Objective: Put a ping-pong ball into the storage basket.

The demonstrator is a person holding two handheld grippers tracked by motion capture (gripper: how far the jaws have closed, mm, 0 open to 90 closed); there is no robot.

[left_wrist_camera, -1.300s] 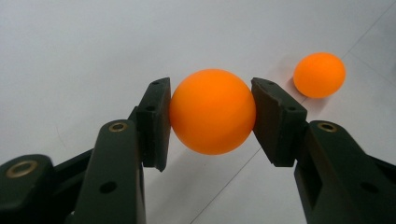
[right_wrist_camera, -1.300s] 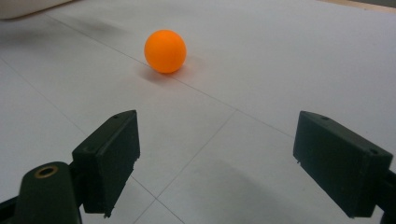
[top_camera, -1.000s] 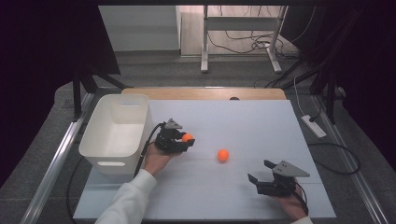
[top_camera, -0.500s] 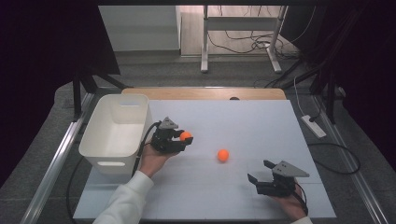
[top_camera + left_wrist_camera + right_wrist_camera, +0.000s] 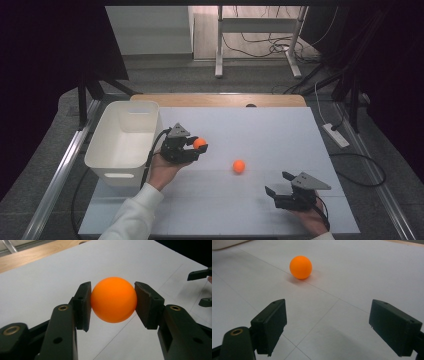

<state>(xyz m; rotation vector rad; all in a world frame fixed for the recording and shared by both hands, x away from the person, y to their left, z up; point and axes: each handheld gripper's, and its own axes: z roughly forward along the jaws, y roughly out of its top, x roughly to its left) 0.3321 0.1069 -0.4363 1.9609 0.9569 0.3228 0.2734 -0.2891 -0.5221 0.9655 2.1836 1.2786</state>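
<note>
Left gripper (image 5: 192,148) clenched on an orange ball (image 5: 114,299) — pinched squarely between both jaws, lifted off the white surface (image 5: 280,130), just beside the white bin (image 5: 122,145); hand cupped under the body, jaws level. Right gripper (image 5: 280,185) low, jaws spread wide with nothing between — second orange ball (image 5: 300,267) ahead of them, well apart.

A bright orange ball (image 5: 113,299), plain and unpatterned, sits between the matte black jaws of the left gripper (image 5: 113,302), whose arms carry small brass-coloured rivets. A second ball (image 5: 300,267) of the same orange lies beyond the black jaws of the right gripper (image 5: 328,325), on a pale grey-white table (image 5: 260,130) crossed by thin dark lines. A plain white bin (image 5: 125,142) stands behind the left gripper's jaws, and the person's sleeve (image 5: 132,215) is white.
</note>
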